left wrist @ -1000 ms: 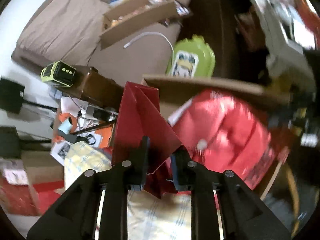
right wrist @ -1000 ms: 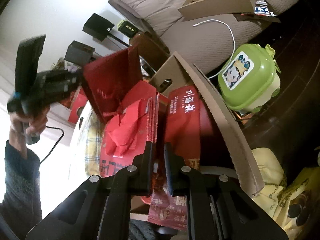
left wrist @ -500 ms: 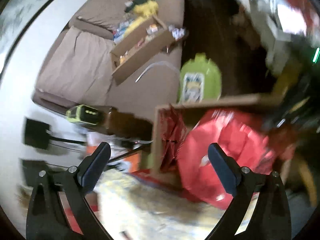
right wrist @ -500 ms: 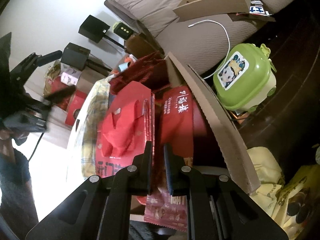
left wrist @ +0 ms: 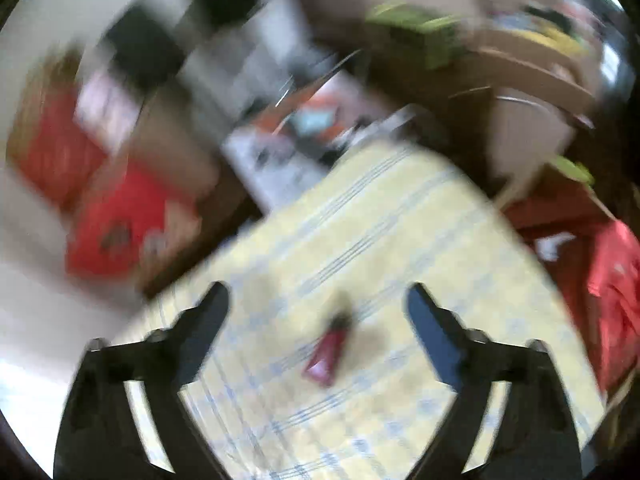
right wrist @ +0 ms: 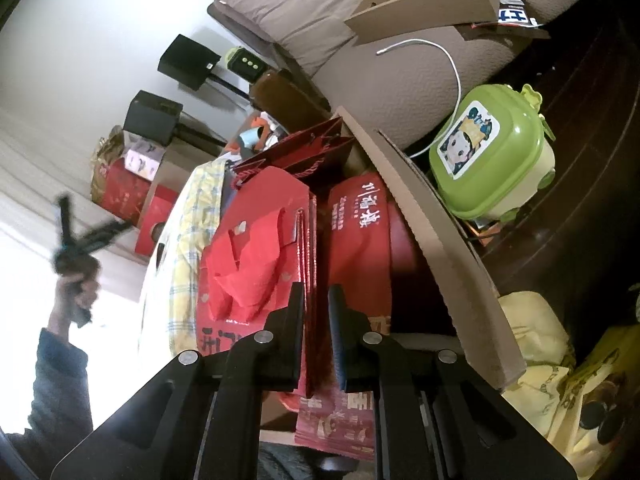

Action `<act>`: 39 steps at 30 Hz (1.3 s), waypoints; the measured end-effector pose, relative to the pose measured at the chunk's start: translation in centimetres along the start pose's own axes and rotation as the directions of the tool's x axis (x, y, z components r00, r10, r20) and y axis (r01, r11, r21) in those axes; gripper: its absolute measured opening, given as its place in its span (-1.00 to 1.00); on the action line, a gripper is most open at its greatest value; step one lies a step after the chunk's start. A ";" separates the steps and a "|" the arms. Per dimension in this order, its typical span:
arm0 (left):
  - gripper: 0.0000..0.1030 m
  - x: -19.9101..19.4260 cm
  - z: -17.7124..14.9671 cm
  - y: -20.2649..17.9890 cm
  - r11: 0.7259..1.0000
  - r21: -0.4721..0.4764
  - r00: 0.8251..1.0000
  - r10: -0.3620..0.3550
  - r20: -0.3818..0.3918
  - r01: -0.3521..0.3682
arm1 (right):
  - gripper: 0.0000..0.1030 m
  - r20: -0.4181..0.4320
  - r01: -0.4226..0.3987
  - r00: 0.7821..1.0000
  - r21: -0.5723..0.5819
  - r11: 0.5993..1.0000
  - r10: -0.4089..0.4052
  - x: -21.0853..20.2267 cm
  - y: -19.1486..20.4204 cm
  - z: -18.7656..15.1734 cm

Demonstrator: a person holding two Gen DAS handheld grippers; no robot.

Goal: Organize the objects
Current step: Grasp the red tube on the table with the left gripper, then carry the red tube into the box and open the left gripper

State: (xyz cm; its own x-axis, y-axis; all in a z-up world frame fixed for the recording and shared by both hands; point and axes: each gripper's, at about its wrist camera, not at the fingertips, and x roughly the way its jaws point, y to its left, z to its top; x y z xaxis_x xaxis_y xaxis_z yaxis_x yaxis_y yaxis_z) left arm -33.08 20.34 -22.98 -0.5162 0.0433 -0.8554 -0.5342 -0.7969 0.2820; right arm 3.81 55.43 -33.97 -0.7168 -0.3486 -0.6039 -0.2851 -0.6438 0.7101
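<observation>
My right gripper (right wrist: 316, 292) is shut on the top edge of a flat glossy red bag (right wrist: 310, 240) standing in the cardboard box (right wrist: 440, 240). Other red gift bags (right wrist: 256, 248) stand beside it, and a dark red paper bag (right wrist: 312, 152) with rope handles sits at the box's far end. My left gripper (left wrist: 316, 294) hangs over the yellow checked cloth (left wrist: 380, 232); the picture is blurred. Its jaws stand wide and are closing, with nothing pressed between them. A small red object (left wrist: 326, 354) lies on the cloth under the gap. In the right wrist view a hand holds the left gripper (right wrist: 76, 236) up at the far left.
A green child's case (right wrist: 492, 152) stands right of the box. The brown sofa (right wrist: 320, 8) behind carries a cardboard tray (right wrist: 432, 4) and a white cable (right wrist: 448, 60). Red boxes (left wrist: 116, 232) and black stands (right wrist: 188, 60) line the wall. Yellow bags (right wrist: 532, 344) lie at the lower right.
My left gripper let go of the dark red paper bag, which now stands in the box, opened wide and swung away over the yellow cloth. My right gripper kept still.
</observation>
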 end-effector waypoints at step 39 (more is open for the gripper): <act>0.32 -6.1 -3.7 -26.0 0.861 0.060 0.863 -0.503 -0.048 0.505 | -0.69 0.010 0.081 0.997 -0.027 0.996 -0.081 -0.1 0.0 0.1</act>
State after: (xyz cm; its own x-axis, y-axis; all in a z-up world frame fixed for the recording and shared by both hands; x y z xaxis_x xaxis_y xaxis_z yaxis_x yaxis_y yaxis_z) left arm -13.59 38.55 -26.67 -0.1450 0.4088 -0.9010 -0.7606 -0.6285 -0.1628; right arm 3.80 55.58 -33.89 -0.6978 -0.2886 -0.6556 -0.3250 -0.6881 0.6488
